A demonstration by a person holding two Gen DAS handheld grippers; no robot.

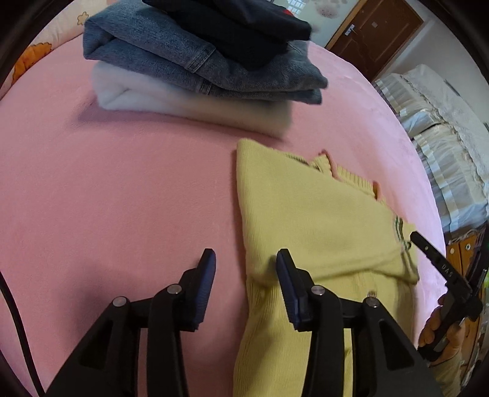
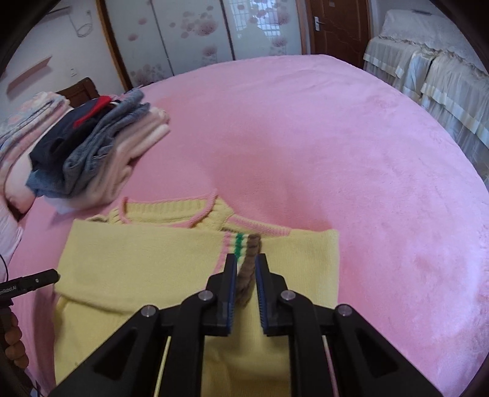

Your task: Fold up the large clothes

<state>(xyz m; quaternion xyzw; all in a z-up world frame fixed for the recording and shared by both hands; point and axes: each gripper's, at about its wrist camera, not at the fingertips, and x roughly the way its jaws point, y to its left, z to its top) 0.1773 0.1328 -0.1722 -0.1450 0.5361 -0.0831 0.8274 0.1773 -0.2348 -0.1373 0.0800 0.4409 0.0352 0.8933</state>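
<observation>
Right gripper [image 2: 246, 259] fingers sit nearly clenched around the yellow sweater's [image 2: 146, 262] folded striped cuff [image 2: 248, 265] (grip uncertain), its body stretching leftward on the bed [image 2: 336, 137], while the left gripper [image 1: 246, 259], fingers released, hovers over its left edge.

A home bedroom: a wide bed spread with a pink plush blanket [image 2: 336, 137], a stack of folded clothes [image 2: 91, 152] on it, sliding wardrobe doors [image 2: 189, 33] printed with pink flowers, a brown wooden door [image 2: 339, 27], and a second bed with a cream ruffled cover [image 2: 428, 67].
</observation>
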